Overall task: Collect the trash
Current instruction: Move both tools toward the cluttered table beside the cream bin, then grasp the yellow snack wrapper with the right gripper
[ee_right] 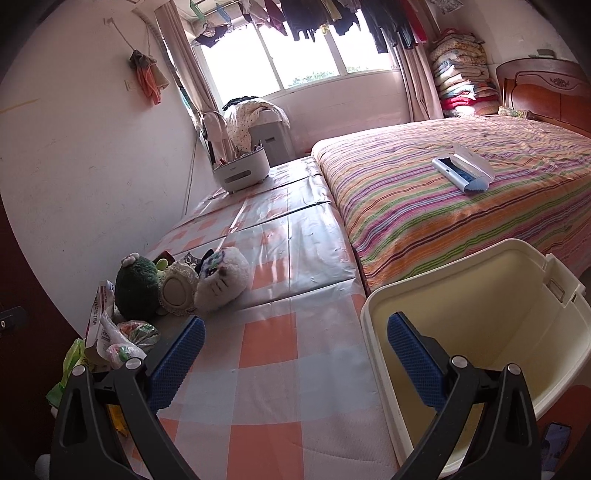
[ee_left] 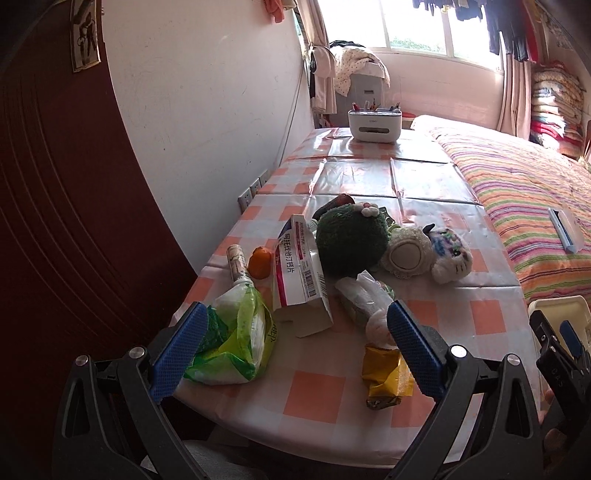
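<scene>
A bedroom table point(ee_left: 314, 391) in checked oilcloth held wrappers; the left gripper point(ee_left: 295, 343), jaws spread and empty, hovered directly over them, while the right gripper point(ee_right: 295, 354), equally released, hung beside the cream bin point(ee_right: 480, 295)

A bedroom in a lived-in home; a bed point(ee_right: 461, 206) with a striped cover fills one side, its carved wooden headboard point(ee_right: 546, 92) against the wall; folded quilts point(ee_right: 461, 81) are stacked in the corner; laundry point(ee_right: 332, 18) hangs above the window point(ee_right: 295, 59); a table point(ee_right: 266, 369) with a checked plastic cloth stands beside the bed, holding soft toys point(ee_right: 218, 280).
</scene>
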Demonstrator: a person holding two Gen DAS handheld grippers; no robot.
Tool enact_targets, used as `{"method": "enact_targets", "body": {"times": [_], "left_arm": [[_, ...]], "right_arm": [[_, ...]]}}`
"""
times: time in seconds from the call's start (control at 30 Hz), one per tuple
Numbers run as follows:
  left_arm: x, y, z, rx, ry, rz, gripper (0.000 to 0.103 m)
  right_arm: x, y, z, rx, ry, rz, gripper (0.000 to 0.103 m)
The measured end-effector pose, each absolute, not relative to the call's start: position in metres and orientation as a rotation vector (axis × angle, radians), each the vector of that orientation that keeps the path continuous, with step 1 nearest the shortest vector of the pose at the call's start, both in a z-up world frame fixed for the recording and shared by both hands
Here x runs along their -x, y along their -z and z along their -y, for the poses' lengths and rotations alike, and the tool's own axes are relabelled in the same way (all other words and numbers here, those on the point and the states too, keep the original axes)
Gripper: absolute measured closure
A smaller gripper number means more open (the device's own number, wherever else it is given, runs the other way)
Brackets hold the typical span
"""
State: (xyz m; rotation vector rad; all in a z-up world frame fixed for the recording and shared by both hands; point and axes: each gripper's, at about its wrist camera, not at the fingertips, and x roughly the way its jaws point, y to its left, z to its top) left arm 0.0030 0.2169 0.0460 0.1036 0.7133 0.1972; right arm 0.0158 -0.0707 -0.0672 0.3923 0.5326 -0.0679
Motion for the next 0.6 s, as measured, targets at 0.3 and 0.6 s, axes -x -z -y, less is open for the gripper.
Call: {"method": "enact_targets", "body": {"times": [0.3,0.6], "left_arm": [[-0.002,-0.023,-0.272,-0.033,-0.264,-0.776,0.007],[-0.002,-0.009,-0.308,0.010,-0.291,-0.802,0.007]], "right_arm": [[-0.025,0.074,0.057,-0.372,0.038,-0.563,0.006],[-0.018,0.069,0.007,-0.367,-0.263,-0.565,0.006]]}}
